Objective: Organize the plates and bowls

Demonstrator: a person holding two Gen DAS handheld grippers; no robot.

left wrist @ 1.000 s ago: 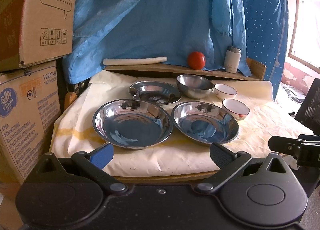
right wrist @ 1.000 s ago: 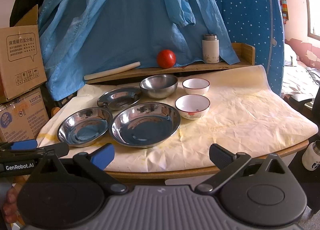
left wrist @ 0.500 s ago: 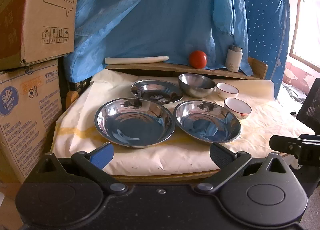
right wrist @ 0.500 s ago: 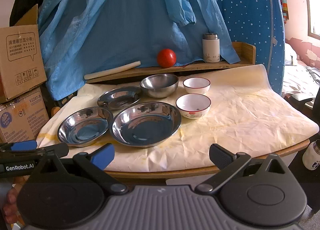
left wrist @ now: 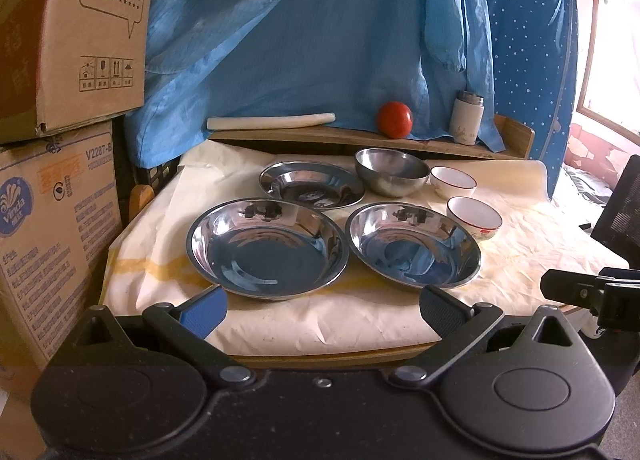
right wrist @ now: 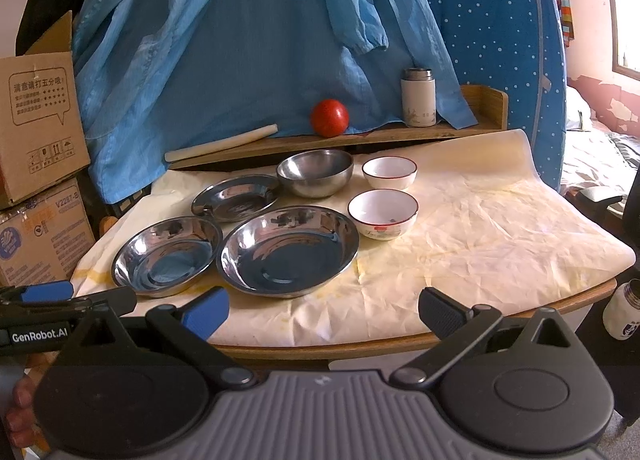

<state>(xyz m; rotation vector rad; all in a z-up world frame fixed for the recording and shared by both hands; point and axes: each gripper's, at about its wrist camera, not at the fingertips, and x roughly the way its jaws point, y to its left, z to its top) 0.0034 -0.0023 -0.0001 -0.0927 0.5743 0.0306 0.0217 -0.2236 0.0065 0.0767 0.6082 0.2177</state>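
Plates and bowls, all on the paper-covered desk (right wrist: 480,220) toward its left half, none stacked. Counted: three steel plates, one steel bowl, two white bowls. Front row: left plate (left wrist: 266,252) (right wrist: 166,254) just beside the larger-looking right plate (left wrist: 414,246) (right wrist: 288,250). Behind them the flatter third plate (left wrist: 312,184) (right wrist: 236,197), then the steel bowl (left wrist: 392,172) (right wrist: 316,172) close at its right. Near white bowl (left wrist: 474,217) (right wrist: 383,213) just beside the right plate's rim; far white bowl (left wrist: 453,181) (right wrist: 389,172) behind it, beside the steel bowl.

On the shelf behind: one red ball-like thing (left wrist: 394,119) (right wrist: 329,117), one flask (left wrist: 466,118) (right wrist: 418,97), one white roll (left wrist: 270,122).

Seen only from the right wrist: a second bottle (right wrist: 624,310) below the desk's right edge, fingers of a hand (right wrist: 18,412) at bottom left, and the bare right half of the paper. Seen only from the left wrist: a dark chair back (left wrist: 618,208) at right.

Left tongs (left wrist: 320,306) (right wrist: 76,296) spread wide, empty, short of the desk edge. Right tongs (right wrist: 322,310) likewise wide and empty.
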